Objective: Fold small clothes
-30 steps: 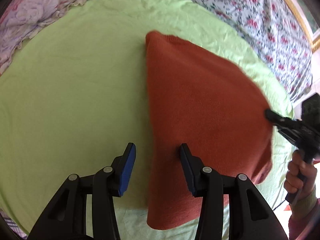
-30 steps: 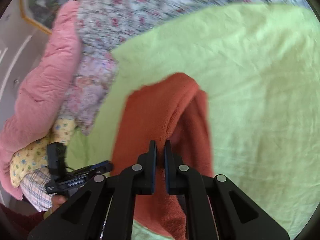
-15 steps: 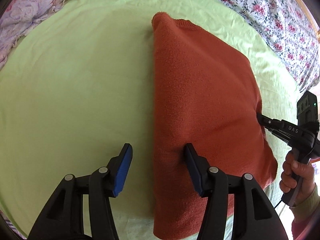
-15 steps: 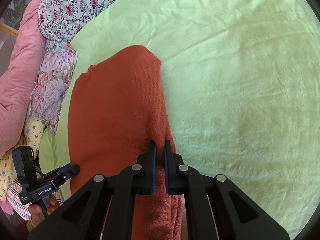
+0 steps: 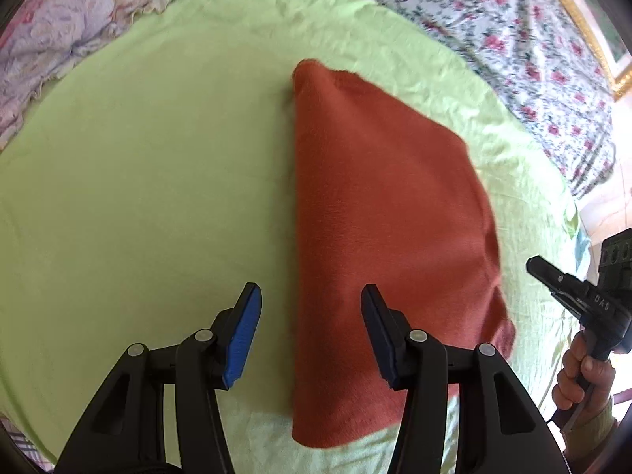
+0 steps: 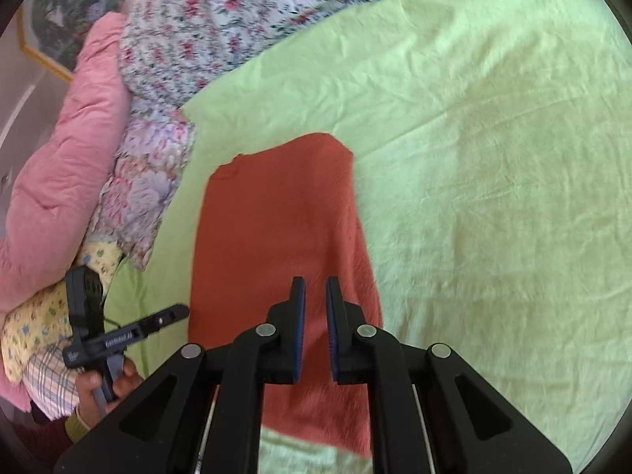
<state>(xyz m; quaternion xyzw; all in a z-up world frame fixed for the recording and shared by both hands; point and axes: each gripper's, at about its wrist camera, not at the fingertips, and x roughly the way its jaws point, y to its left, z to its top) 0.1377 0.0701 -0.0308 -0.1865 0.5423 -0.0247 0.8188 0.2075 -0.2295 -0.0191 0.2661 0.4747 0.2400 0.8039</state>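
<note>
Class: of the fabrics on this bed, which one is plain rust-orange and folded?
The knitted garment on the green sheet; the floral bedding and pink quilt are not.

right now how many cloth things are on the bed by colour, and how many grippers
rust-orange folded sweater: 1
light green sheet: 1
white floral bedspread: 1
pink quilt: 1
lilac floral cloth: 1
grippers, left gripper and right gripper: 2
total: 7

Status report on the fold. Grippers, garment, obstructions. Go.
Left gripper closing, straddling the garment's left edge, pads clear of it. Right gripper opening, nothing gripped. Orange knit garment lies folded flat on the green sheet. No obstructions.
</note>
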